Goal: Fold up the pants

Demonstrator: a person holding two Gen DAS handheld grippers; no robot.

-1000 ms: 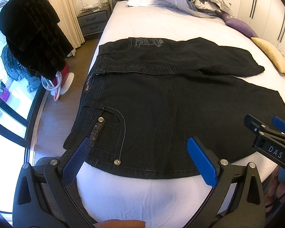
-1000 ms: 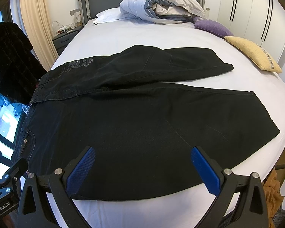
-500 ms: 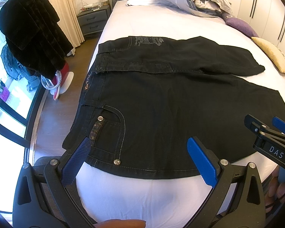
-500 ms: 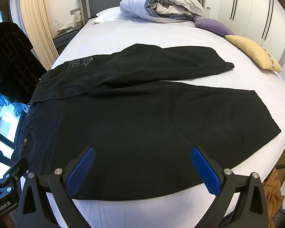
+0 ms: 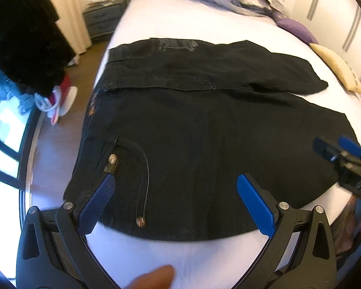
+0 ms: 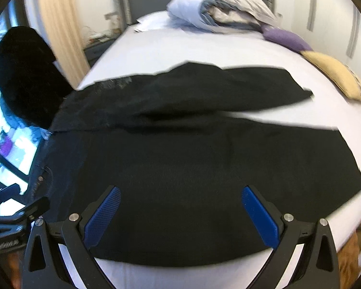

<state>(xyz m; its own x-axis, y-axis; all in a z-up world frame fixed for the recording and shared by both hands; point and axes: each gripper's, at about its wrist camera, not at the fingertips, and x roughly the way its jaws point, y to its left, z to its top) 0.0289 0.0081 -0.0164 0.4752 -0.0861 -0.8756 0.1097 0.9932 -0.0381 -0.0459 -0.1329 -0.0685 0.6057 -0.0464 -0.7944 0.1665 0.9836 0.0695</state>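
Black pants [image 5: 204,130] [image 6: 185,159] lie flat across the white bed [image 5: 170,16], waistband at the left, both legs running right, the far leg shorter-looking and angled away. A front pocket with rivets [image 5: 122,163] is nearest my left gripper [image 5: 175,185], which hovers open over the pants' near hem edge at the waist end. My right gripper [image 6: 180,202] is open too, over the near leg's middle. Nothing sits between either pair of blue pads. The right gripper [image 5: 344,159] shows at the right edge of the left wrist view.
A rolled duvet [image 6: 219,7] and white pillow lie at the headboard; purple [image 6: 286,38] and yellow cushions [image 6: 334,74] rest on the bed's right side. A black coat [image 5: 19,31] hangs left beside a nightstand [image 5: 101,21] and window.
Both grippers have moved forward and down toward the pants' near edge; the views are now blurred by motion. The pants have not shifted.
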